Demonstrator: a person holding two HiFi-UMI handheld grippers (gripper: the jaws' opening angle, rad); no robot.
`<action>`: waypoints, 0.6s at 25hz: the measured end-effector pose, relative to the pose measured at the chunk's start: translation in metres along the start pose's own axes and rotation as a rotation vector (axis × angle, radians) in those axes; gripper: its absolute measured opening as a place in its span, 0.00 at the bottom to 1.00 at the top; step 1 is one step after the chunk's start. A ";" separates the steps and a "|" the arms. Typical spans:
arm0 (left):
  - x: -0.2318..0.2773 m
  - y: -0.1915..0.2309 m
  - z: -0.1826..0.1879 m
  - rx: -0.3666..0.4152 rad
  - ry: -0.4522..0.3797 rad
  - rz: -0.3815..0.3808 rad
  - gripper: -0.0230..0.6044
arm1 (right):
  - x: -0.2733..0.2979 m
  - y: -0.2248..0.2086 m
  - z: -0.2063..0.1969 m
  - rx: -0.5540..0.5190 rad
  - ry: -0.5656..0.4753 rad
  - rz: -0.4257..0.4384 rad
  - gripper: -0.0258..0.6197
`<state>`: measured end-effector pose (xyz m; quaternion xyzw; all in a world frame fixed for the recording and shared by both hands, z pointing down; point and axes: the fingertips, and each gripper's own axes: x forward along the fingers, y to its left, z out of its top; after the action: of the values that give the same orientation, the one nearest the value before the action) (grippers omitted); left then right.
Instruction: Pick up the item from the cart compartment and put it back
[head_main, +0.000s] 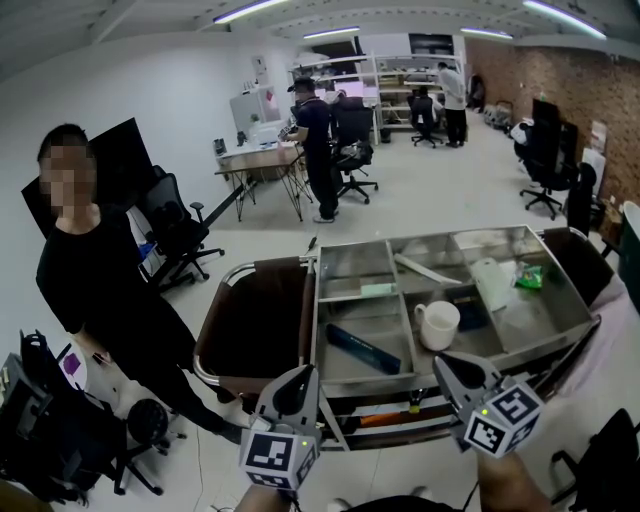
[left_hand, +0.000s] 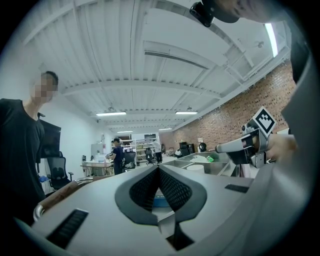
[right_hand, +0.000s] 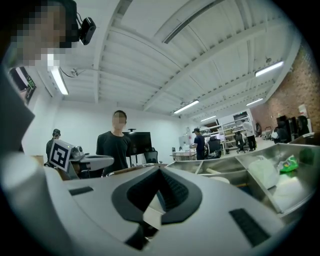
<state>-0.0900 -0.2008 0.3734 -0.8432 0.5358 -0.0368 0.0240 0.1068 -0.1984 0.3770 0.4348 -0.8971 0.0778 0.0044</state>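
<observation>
Two grippers, left gripper (head_main: 299, 376) and right gripper (head_main: 449, 364), are held clenched and empty at the cart's (head_main: 317, 322) near edge, tips raised. The pick is judged not yet begun, so opened jaws and a reach are called for. Deeper in the cart's compartments, a blue bar (head_main: 362, 348) and a white mug (head_main: 437, 324) are seen, either the likely item.

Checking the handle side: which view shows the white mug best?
The head view: the white mug stands whole in a cart compartment, handle pointing left. The left gripper view catches only its top; the right gripper view shows no clear mug.
</observation>
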 end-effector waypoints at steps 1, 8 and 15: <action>0.000 0.000 0.000 0.000 0.000 0.001 0.04 | 0.000 0.001 -0.001 0.001 0.001 0.002 0.06; -0.003 -0.003 -0.002 0.002 0.002 0.001 0.04 | 0.004 0.006 -0.008 -0.013 0.030 0.009 0.06; -0.005 -0.003 -0.003 -0.003 -0.006 0.001 0.04 | 0.006 0.010 -0.009 -0.016 0.037 0.020 0.06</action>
<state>-0.0899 -0.1956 0.3760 -0.8430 0.5363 -0.0336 0.0243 0.0946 -0.1956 0.3851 0.4245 -0.9017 0.0789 0.0236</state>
